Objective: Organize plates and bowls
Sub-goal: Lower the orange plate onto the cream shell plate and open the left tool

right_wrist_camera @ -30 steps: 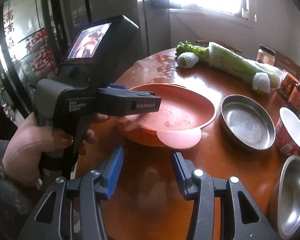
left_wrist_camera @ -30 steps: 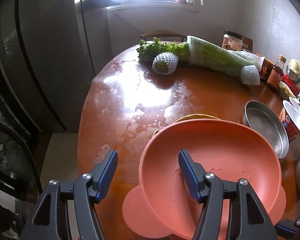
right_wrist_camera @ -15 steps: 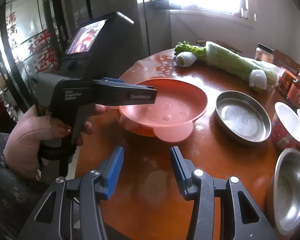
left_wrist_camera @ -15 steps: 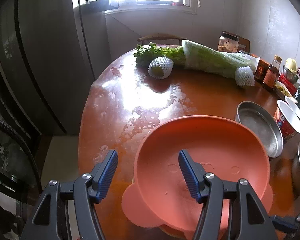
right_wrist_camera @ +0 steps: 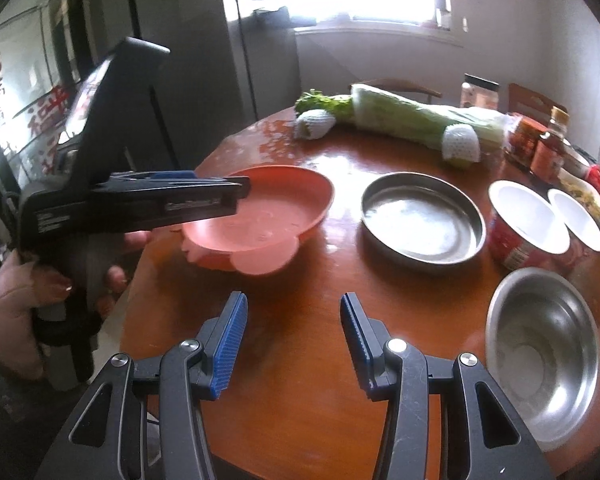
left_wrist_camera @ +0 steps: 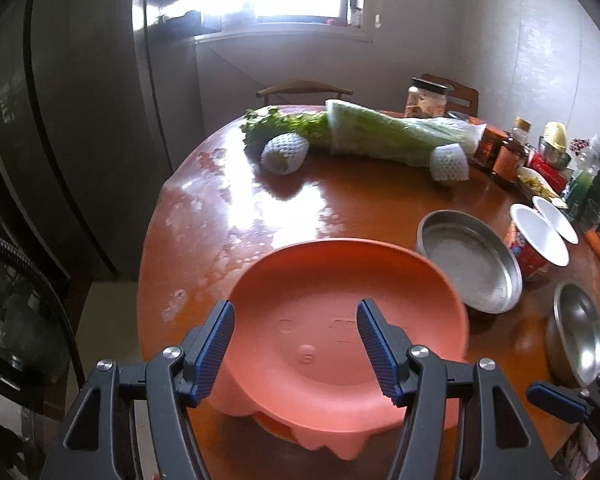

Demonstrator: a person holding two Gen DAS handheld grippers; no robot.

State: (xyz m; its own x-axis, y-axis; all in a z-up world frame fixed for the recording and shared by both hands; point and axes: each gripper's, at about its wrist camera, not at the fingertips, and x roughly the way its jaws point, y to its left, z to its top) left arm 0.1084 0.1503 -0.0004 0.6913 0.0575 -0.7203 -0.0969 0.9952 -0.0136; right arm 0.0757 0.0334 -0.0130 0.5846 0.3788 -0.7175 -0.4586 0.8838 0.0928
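Your left gripper (left_wrist_camera: 296,344) hangs with its jaws wide apart over the near rim of the salmon-pink plate (left_wrist_camera: 340,320), gripping nothing. The plate sits by the table's (right_wrist_camera: 340,300) left edge on what seems to be a second dish, mostly hidden. Your right gripper (right_wrist_camera: 294,344) is likewise spread and empty above the near edge. The steel pan (right_wrist_camera: 420,220) lies mid-table; the steel bowl (right_wrist_camera: 540,356) sits toward the right edge.

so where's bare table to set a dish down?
Free: the glossy stretch between the orange plate, the netted fruit and the cabbage; also the near edge ahead of the right tongs. Crowded: the right side, with steel pan, steel bowl, paper cups and jars.
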